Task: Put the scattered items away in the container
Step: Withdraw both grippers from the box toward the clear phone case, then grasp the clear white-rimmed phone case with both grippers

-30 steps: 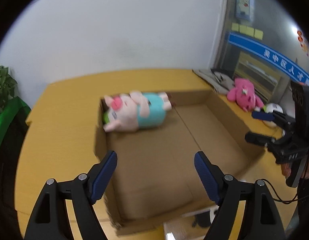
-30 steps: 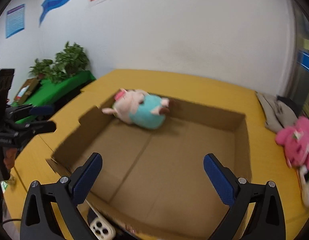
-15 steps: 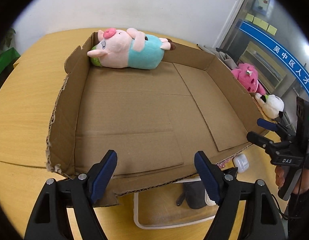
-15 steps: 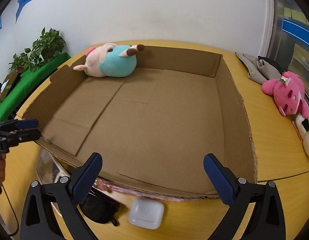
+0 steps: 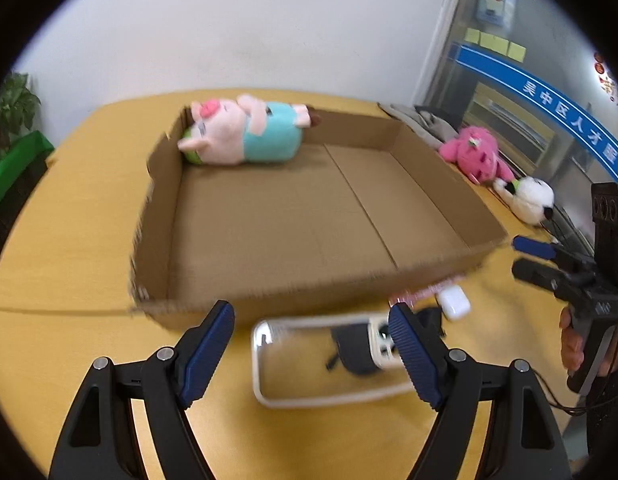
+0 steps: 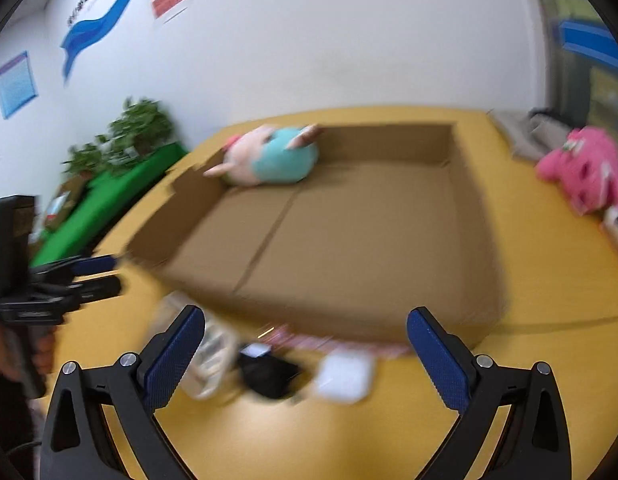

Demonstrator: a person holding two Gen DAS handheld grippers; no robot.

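Observation:
A shallow cardboard box (image 5: 269,300) (image 6: 469,220) lies on the yellow table, with a pink pig plush in a teal shirt (image 5: 245,136) (image 6: 273,158) in its far left corner. In front of the box lie a clear phone case (image 5: 321,364), a black pouch (image 5: 349,348) (image 6: 269,374), a white earbud case (image 5: 453,300) (image 6: 343,376) and a pink packet (image 5: 421,290). A pink plush (image 5: 475,152) (image 6: 581,168) and a white plush (image 5: 529,198) lie right of the box. My left gripper (image 5: 311,354) is open above the phone case. My right gripper (image 6: 307,360) is open above the small items.
Grey cloth (image 5: 425,120) lies at the table's far right corner. A green cloth-covered stand with plants (image 6: 121,160) is at the left. A white wall is behind the table.
Both grippers have pulled back from above the box toward the near table edge. The small items in front of the box are now in fuller view. Both stay open.

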